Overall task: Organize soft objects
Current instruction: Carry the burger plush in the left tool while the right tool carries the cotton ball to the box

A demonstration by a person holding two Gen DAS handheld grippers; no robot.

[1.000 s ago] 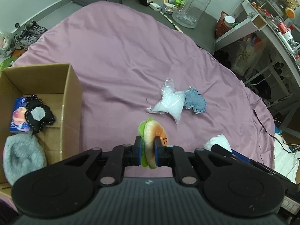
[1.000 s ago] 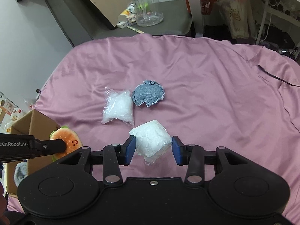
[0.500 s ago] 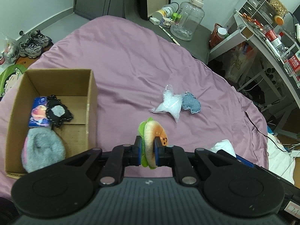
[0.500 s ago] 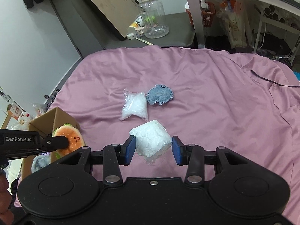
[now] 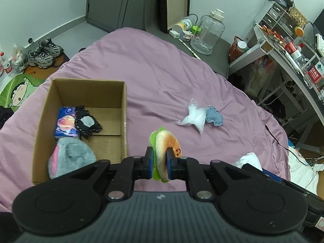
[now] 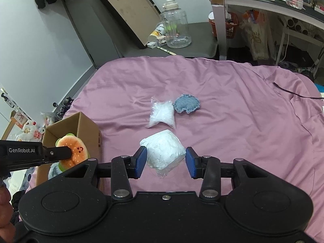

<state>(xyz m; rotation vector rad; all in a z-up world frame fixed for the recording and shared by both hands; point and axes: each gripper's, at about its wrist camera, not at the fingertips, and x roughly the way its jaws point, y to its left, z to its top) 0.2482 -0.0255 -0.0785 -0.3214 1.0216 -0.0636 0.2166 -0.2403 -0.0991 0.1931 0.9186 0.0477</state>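
Note:
My left gripper (image 5: pixel 159 162) is shut on a plush burger (image 5: pixel 165 148) and holds it above the purple bed, just right of an open cardboard box (image 5: pixel 124 109). The burger also shows in the right wrist view (image 6: pixel 74 151) beside the box (image 6: pixel 89 129). My right gripper (image 6: pixel 166 162) holds a white wrapped soft bundle (image 6: pixel 164 151) between its blue pads, raised above the bed. A clear bag of white stuffing (image 6: pixel 162 116) and a blue denim pouch (image 6: pixel 187 106) lie on the bed beyond.
The box holds a grey plush (image 5: pixel 68 158), a black pouch (image 5: pixel 87 123) and a blue packet (image 5: pixel 65 125). A big clear jar (image 6: pixel 176 29) stands on a grey platform past the bed. A cluttered desk (image 5: pixel 287 46) is at the right, shoes (image 5: pixel 43 52) on the floor left.
Both grippers have risen well above the bed with their loads. The left one has shifted so the whole box shows on its left.

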